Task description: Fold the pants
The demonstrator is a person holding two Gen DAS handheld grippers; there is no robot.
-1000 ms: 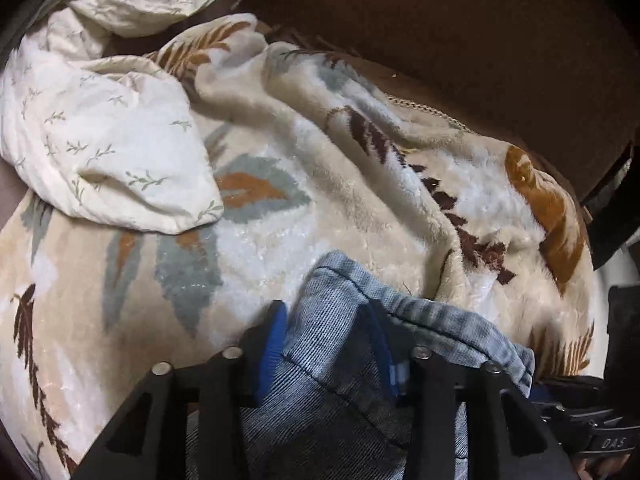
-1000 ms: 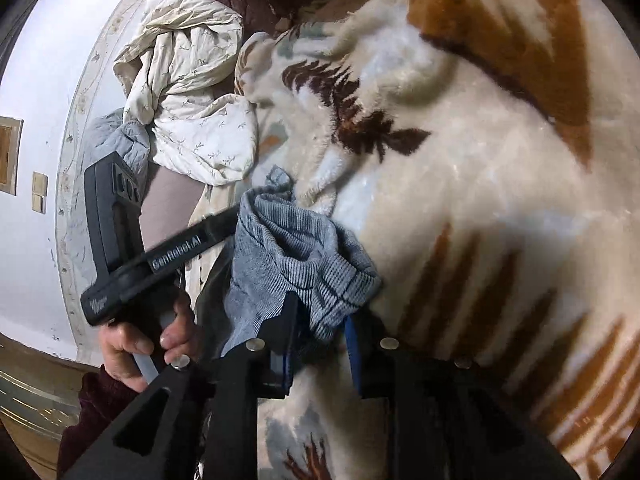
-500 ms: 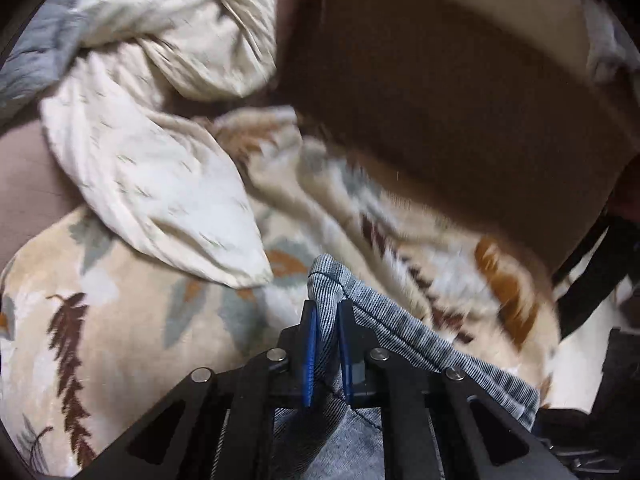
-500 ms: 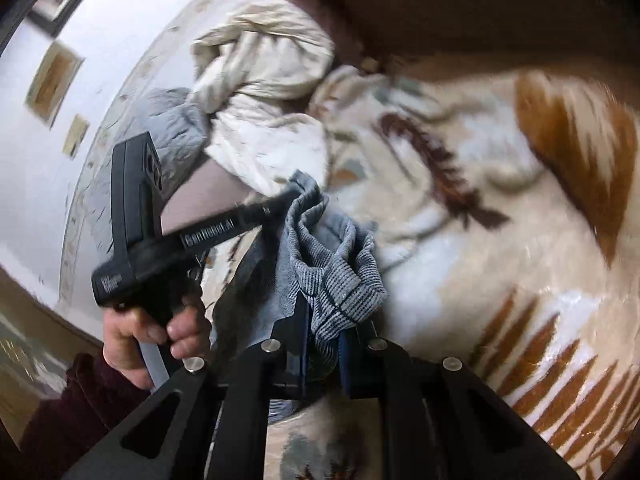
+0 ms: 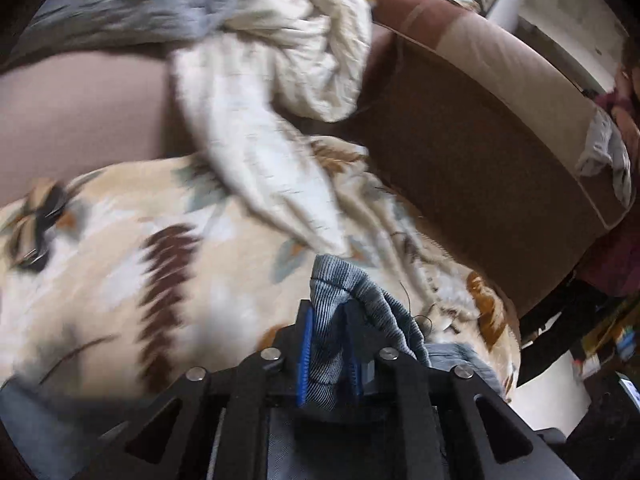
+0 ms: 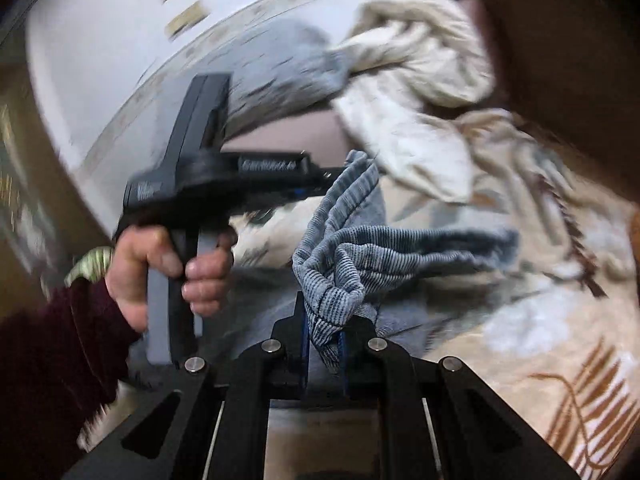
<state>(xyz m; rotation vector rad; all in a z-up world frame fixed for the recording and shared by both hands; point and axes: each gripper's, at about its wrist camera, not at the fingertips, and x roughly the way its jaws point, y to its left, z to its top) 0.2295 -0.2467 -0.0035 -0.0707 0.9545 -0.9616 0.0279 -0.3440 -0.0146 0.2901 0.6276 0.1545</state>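
The pants are blue-grey ribbed fabric. In the left wrist view my left gripper (image 5: 329, 354) is shut on a bunched edge of the pants (image 5: 360, 292), held above the blanket. In the right wrist view my right gripper (image 6: 323, 344) is shut on another bunched part of the pants (image 6: 348, 268), which stretch up to the left gripper (image 6: 320, 172), seen from the side with the hand on its handle. The rest of the pants hangs below, mostly hidden by the gripper bodies.
A beige fleece blanket with brown leaf prints (image 5: 160, 260) covers the bed. A crumpled cream sheet (image 5: 280, 92) and a grey cloth (image 5: 120, 8) lie at the far side. A brown padded headboard (image 5: 480, 140) stands to the right. A white wall (image 6: 100, 60) is on the left.
Both grippers closed on the pants and lifted them up off the blanket. The views tilted up toward the headboard and wall.
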